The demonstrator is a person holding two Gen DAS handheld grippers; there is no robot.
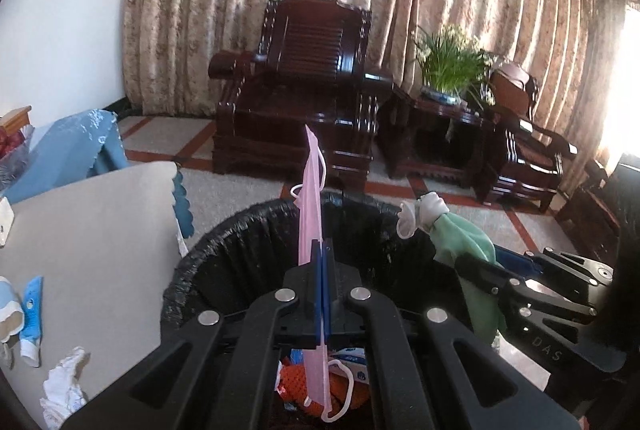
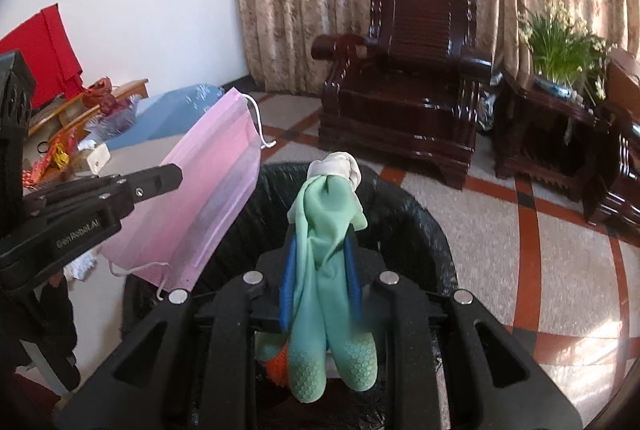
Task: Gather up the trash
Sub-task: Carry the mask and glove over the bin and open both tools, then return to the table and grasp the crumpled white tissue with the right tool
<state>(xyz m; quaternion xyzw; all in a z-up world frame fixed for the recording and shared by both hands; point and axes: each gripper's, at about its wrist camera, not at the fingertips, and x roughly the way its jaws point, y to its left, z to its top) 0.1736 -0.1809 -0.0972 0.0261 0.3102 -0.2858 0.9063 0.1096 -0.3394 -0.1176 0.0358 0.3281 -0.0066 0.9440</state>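
Note:
My left gripper (image 1: 322, 246) is shut on a pink face mask (image 1: 311, 198), held edge-on over the black-lined trash bin (image 1: 224, 254). The mask shows flat in the right wrist view (image 2: 208, 198), with the left gripper (image 2: 176, 174) clamped on it. My right gripper (image 2: 320, 242) is shut on a green rubber glove (image 2: 328, 270) with a white cuff, hanging over the bin (image 2: 420, 230). The glove also shows at the right in the left wrist view (image 1: 460, 230). Orange and white trash (image 1: 340, 386) lies inside the bin.
A grey table (image 1: 92, 250) stands left of the bin with crumpled white tissue (image 1: 64, 386) and blue-white items (image 1: 30, 318) on it. A dark wooden armchair (image 1: 296, 90), a side table with a potted plant (image 1: 448, 70) and curtains stand behind. The floor is tiled.

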